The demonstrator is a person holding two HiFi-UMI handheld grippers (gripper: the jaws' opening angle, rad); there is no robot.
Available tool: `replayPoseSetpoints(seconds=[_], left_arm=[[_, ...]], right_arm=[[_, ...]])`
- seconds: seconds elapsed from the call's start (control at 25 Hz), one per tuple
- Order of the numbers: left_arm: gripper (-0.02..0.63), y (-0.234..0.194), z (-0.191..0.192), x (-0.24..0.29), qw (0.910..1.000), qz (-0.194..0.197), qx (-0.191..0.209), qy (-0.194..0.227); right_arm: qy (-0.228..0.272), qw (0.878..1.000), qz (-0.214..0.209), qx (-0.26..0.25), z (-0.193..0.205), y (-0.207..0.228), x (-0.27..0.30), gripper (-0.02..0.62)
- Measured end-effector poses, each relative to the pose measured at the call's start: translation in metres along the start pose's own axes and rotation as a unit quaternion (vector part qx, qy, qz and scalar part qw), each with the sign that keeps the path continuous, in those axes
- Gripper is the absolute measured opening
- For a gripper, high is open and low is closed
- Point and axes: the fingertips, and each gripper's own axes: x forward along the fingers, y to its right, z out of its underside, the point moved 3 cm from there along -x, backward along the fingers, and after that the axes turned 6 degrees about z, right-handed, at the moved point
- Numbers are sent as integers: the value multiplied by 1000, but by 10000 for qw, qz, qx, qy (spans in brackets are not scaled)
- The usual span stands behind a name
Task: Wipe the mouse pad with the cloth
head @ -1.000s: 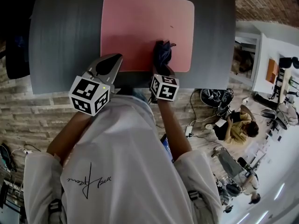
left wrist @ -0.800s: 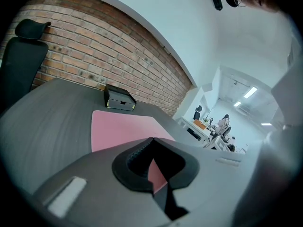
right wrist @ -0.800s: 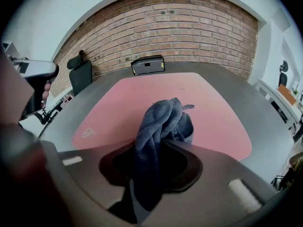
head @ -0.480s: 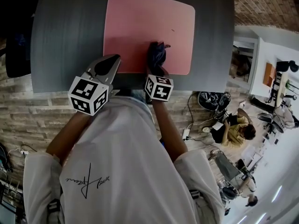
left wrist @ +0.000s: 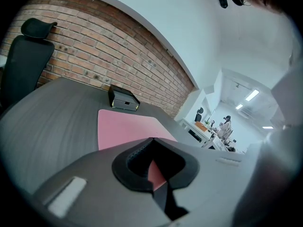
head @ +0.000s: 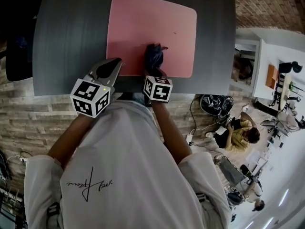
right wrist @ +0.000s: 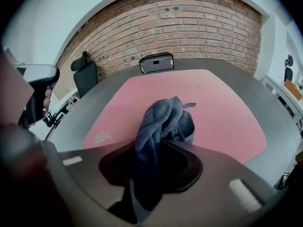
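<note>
pink mouse pad [head: 143,27]; cloth [head: 153,57] dark blue, perhaps

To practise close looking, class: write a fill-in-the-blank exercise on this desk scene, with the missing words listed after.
1. The right claw is shut on the ____.
2. The cloth lies on a pad whose colour is ____.
3. The left claw is shut and holds ____.
4. The box stands beyond the pad, before a wall of ____.

Missing words: cloth; pink; nothing; brick.
</note>
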Motion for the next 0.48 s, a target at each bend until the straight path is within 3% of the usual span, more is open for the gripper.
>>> replayPoseSetpoints(seconds=[0.48], left_arm=[[14, -9, 7, 0, 9999, 1, -72, -110]], right_arm=[[-48, 9997, -169, -191, -3, -31, 6, 115]])
